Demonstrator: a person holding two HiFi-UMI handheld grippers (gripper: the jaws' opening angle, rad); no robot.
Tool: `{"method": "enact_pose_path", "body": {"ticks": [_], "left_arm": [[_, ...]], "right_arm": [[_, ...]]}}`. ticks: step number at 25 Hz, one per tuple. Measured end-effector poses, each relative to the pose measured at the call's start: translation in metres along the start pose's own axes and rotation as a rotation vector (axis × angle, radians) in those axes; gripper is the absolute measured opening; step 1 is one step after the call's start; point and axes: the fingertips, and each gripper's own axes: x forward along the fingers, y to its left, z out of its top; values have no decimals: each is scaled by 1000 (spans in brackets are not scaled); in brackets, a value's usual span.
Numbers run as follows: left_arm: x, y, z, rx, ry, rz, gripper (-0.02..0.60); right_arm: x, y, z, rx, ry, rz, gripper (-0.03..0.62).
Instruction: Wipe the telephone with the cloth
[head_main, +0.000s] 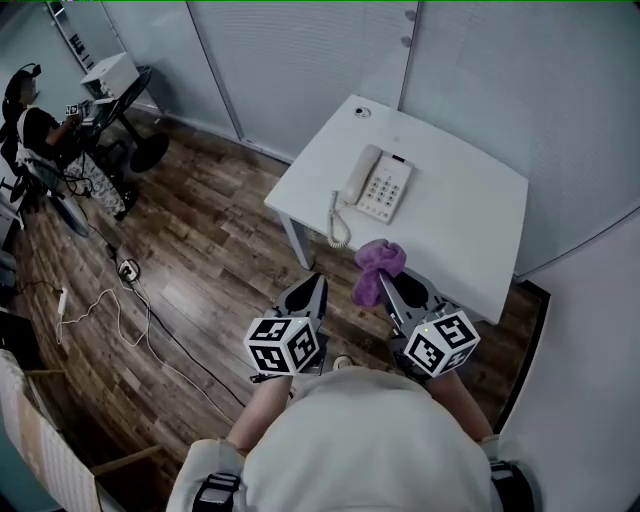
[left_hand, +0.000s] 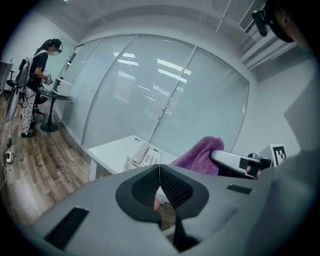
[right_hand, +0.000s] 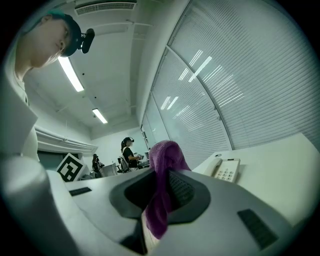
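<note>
A white telephone (head_main: 375, 183) with a coiled cord lies on the white table (head_main: 460, 220); it also shows as the telephone (left_hand: 145, 156) and the telephone (right_hand: 226, 169) in the two gripper views. My right gripper (head_main: 385, 283) is shut on a purple cloth (head_main: 373, 266), which bunches above the jaws and hangs below them as the cloth (right_hand: 162, 187). It hovers at the table's near edge, short of the phone. My left gripper (head_main: 308, 293) is shut and holds nothing, beside the right one, over the floor off the table's near left corner.
Glass partitions with blinds (head_main: 300, 60) stand behind the table. A person (head_main: 35, 130) works at a round stand table (head_main: 120, 100) far left. Cables and a power strip (head_main: 128, 270) lie on the wooden floor. A round cable port (head_main: 362, 112) sits at the table's back.
</note>
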Motion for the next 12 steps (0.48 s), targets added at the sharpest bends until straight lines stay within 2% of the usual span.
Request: {"method": "enact_pose_path", "body": {"ticks": [6, 12], "left_arm": [[4, 26, 2, -16, 19, 19, 21], [17, 37, 10, -34, 16, 25, 21]], "right_arm": [[14, -1, 1, -16, 18, -14, 69], [25, -25, 16, -40, 7, -52, 69]]}}
